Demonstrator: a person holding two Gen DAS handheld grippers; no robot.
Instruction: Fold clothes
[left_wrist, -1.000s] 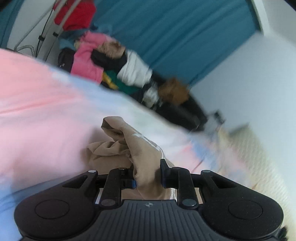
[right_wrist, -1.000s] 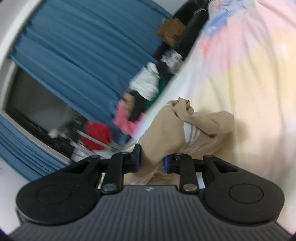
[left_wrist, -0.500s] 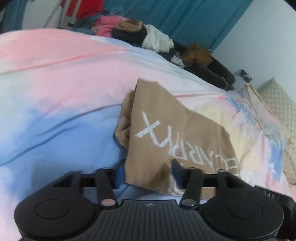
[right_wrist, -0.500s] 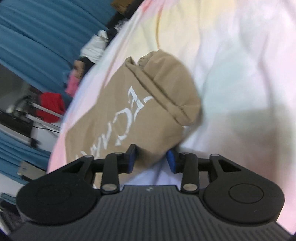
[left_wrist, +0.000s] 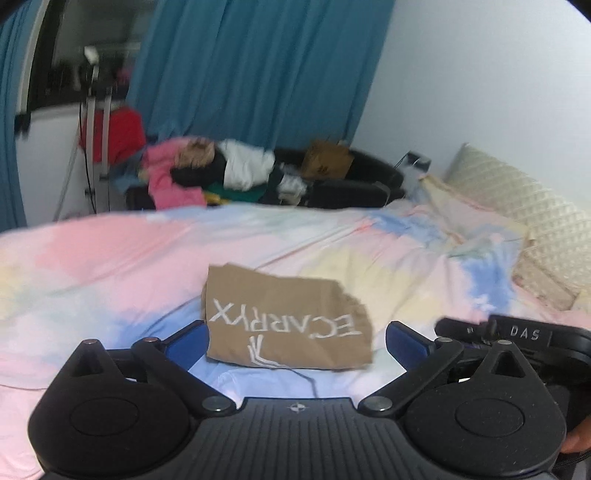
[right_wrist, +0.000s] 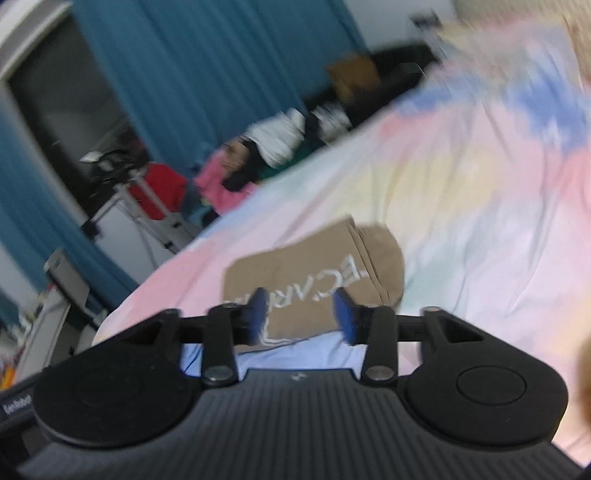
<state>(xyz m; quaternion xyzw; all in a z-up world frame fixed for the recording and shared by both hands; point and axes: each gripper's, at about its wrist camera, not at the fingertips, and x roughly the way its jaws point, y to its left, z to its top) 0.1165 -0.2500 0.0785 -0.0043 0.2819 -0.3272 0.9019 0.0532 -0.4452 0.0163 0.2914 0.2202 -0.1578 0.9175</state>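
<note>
A tan shirt lies folded into a flat rectangle on the bed, whose cover is a pastel wash of pink, blue and yellow. White upside-down lettering runs across the shirt's top face, with a few white stripes below it at the near edge. In the left wrist view the left gripper sits at the near edge of the shirt with its jaws wide apart, one blue pad just left of the fabric and the other well clear to the right; nothing is held between them. To its right the dark body of the right gripper shows, close beside. In the right wrist view, which is blurred, the right gripper is above the near part of the shirt, jaws apart and empty, the lettering showing in the gap; whether the pads touch the cloth cannot be told. The shirt's right end bunches into a rounded fold. Beyond the far side of the bed a pile of clothes in pink, white and black lies in front of a blue curtain, and a cream pillow rests at the far right.
</note>
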